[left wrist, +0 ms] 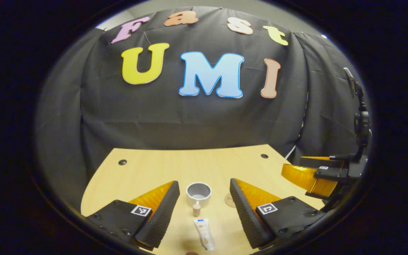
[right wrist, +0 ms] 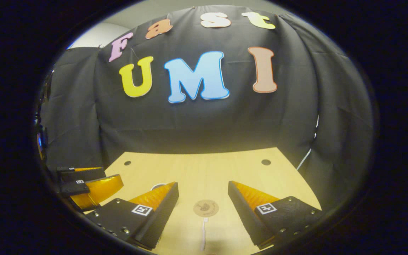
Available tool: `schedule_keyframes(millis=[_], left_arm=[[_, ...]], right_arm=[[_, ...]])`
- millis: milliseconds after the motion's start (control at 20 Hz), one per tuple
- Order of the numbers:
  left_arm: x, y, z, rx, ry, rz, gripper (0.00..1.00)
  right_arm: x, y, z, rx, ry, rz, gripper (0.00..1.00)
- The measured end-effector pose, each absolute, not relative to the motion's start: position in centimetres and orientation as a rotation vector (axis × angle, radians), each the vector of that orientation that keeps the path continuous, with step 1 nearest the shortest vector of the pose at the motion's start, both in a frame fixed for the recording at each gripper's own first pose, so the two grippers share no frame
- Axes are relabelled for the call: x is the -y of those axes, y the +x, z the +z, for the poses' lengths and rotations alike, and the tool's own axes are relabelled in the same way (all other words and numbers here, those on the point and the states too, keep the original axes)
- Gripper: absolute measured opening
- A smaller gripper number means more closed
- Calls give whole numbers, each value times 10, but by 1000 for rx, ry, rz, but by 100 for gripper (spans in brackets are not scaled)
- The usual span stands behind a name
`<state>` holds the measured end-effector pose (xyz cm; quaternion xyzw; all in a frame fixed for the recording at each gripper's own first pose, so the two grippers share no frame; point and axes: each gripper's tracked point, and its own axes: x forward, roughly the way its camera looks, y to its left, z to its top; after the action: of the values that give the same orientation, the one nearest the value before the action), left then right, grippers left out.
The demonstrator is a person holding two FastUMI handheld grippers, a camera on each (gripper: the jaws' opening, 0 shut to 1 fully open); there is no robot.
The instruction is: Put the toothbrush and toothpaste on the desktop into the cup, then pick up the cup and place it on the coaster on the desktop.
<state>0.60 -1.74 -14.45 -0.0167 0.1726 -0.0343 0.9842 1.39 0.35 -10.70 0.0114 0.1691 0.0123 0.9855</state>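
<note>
Toothpaste (left wrist: 204, 233) flat between spread left jaws, cup (left wrist: 198, 193) just beyond

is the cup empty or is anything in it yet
Empty: the upright cup shows a bare inside, and the toothpaste lies on the desktop before it.

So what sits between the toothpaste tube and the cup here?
In the left gripper view, a small upright bottle-like item stands between the toothpaste tube and the cup, just in front of the cup; what it is, I cannot tell.
</note>
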Motion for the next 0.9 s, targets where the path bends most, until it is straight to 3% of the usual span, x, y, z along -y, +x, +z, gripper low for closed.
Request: schedule_keyframes(millis=[900], left_arm=[[11,-13,-342,-917,-91,-91,95]], right_arm=[[-9,0,-289,-968,52,5,93]])
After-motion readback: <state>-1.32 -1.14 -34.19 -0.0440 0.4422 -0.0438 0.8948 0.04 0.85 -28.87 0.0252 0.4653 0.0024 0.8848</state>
